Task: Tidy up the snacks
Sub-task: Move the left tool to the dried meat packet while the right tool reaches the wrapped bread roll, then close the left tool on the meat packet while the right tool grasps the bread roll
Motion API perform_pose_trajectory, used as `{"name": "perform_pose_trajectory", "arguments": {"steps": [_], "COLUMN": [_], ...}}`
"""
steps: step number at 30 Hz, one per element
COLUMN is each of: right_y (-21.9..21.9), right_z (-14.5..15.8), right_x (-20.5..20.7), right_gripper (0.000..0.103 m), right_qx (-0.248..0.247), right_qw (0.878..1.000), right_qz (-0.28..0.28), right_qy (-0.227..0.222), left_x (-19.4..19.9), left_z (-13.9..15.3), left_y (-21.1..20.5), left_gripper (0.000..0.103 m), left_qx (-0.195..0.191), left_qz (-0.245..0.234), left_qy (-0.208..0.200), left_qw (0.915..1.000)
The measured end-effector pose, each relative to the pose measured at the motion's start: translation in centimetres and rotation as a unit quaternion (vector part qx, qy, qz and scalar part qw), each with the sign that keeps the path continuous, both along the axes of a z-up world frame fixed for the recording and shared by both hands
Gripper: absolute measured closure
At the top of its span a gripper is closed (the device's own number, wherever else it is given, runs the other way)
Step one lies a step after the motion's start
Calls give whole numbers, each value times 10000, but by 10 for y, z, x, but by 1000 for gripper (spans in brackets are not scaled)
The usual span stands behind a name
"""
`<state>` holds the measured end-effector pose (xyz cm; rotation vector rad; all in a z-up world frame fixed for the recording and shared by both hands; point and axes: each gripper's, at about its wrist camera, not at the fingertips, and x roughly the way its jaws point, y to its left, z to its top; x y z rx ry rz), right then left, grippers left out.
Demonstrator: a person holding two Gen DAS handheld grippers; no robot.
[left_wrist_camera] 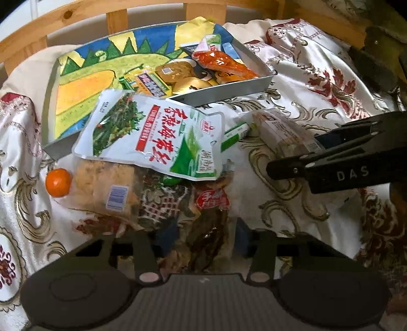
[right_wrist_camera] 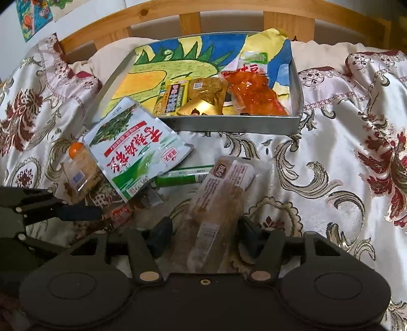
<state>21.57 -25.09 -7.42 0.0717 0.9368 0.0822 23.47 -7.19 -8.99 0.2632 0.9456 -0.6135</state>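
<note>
A silver tray (left_wrist_camera: pixel 223 91) (right_wrist_camera: pixel 229 124) lined with a child's drawing holds several snacks, among them an orange-red packet (left_wrist_camera: pixel 223 63) (right_wrist_camera: pixel 254 94). In front lies a green-and-white pouch (left_wrist_camera: pixel 152 137) (right_wrist_camera: pixel 134 152) over a cracker packet (left_wrist_camera: pixel 106 188). My left gripper (left_wrist_camera: pixel 203 234) is shut on a dark brown snack packet (left_wrist_camera: pixel 211 229) with a red label. My right gripper (right_wrist_camera: pixel 206 231) (left_wrist_camera: pixel 295 152) stands open astride a long pale cake packet (right_wrist_camera: pixel 218 203) (left_wrist_camera: pixel 279 129) that rests on the cloth.
A small orange fruit (left_wrist_camera: pixel 58 182) (right_wrist_camera: pixel 76 150) sits left of the pile. A thin green stick packet (left_wrist_camera: pixel 234 135) (right_wrist_camera: pixel 183 174) lies between pouch and cake packet. Patterned satin cloth (right_wrist_camera: pixel 330 165) covers the surface. A wooden rail (left_wrist_camera: pixel 117 17) runs behind the tray.
</note>
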Motion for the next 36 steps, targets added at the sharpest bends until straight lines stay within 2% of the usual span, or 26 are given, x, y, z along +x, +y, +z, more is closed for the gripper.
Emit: {"name": "perform_pose_trajectory", "arguments": {"steps": [6,10,15,19,24,28,32,36], "right_y": [0,4,8,5,-1,-8,-13,-18], "right_z": [6,11,21,32,46,61,80,95], "right_x": [-11,-26,-44,-53,-55,-56,-49,-33], "right_gripper": [50,54,57,58,59,59,59,59], "right_qx": [-10,-63,-201,-156,0,58,-71,-164], "right_qw": [9999,9996,9983,9969,9952,9921,9863,9783], "right_qz": [38,182,346,342,228,188,287,307], "right_qy": [-95,-184,-424,-690,-955,-1242,-1626,-2043], "left_x": [-6,-11,-24,-34,-39,-36,-26,-4], "left_z": [6,11,15,21,32,45,65,87], "left_y": [-6,-7,-8,-8,-8,-6,-11,-14], "left_gripper": [54,55,55,55,55,55,55,55], "left_qx": [108,-55,-161,-272,-718,-1204,-1233,-1308], "left_qz": [106,285,530,618,944,1277,1471,1818], "left_qy": [278,570,645,590,466,351,-79,-471], "left_qw": [9995,9980,9964,9960,9918,9839,9814,9734]}}
